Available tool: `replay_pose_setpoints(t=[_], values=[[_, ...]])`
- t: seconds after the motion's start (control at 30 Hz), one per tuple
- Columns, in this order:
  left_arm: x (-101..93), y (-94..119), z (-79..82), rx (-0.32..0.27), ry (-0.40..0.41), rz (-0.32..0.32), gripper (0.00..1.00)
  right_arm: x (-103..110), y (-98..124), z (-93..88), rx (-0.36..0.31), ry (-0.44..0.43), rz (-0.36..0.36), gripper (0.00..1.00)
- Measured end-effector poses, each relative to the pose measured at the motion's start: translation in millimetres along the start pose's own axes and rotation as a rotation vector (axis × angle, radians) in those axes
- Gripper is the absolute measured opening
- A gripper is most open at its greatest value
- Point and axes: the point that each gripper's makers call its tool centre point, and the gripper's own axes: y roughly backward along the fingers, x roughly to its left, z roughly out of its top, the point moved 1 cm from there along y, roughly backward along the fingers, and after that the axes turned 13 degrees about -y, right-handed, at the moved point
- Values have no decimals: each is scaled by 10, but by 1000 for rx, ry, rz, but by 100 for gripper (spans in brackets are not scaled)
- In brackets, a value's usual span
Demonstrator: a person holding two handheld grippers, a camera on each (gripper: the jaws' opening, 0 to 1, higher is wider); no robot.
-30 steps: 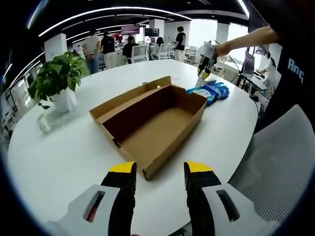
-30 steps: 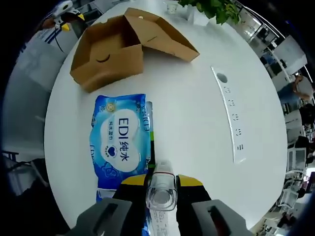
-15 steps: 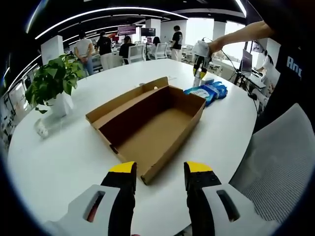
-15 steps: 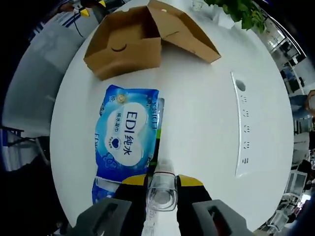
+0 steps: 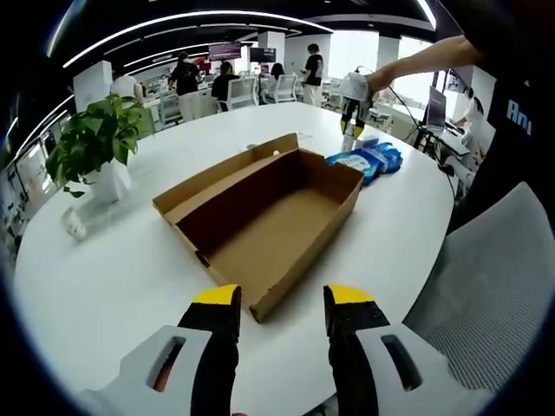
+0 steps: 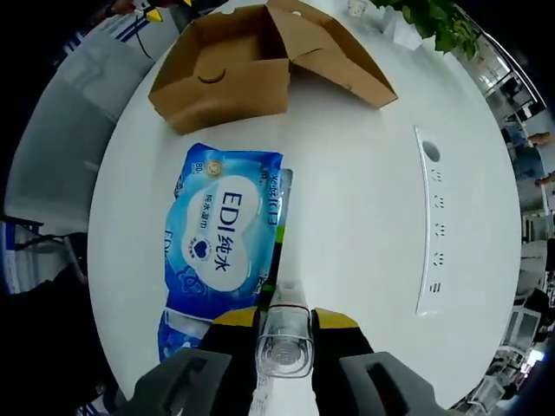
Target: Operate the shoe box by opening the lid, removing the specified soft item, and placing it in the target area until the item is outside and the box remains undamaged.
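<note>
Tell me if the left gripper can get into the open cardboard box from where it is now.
Probably yes. The left gripper sits open just short of the brown cardboard shoe box, whose lid is folded back and whose inside looks empty, with bare white table between them.
</note>
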Motion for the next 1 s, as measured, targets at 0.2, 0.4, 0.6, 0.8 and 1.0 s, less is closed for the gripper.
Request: replay_pose_setpoints(t=[0.2, 0.4, 0.6, 0.8, 1.0], values=[[7, 0, 9, -1, -1, 1, 39, -17, 5, -7, 1, -4, -6, 23], [18, -2, 25, -6, 0, 2, 39, -87, 62, -26, -6, -18, -40, 28], [11, -4, 42, -8, -5, -3, 39, -139, 157, -29, -24, -37, -76, 30], [20, 12, 85, -18, -7, -1, 39, -150, 253, -23, -42, -52, -110, 33], [27, 46, 129, -29, -10, 3, 39, -140, 394, -24, -66, -77, -148, 34]])
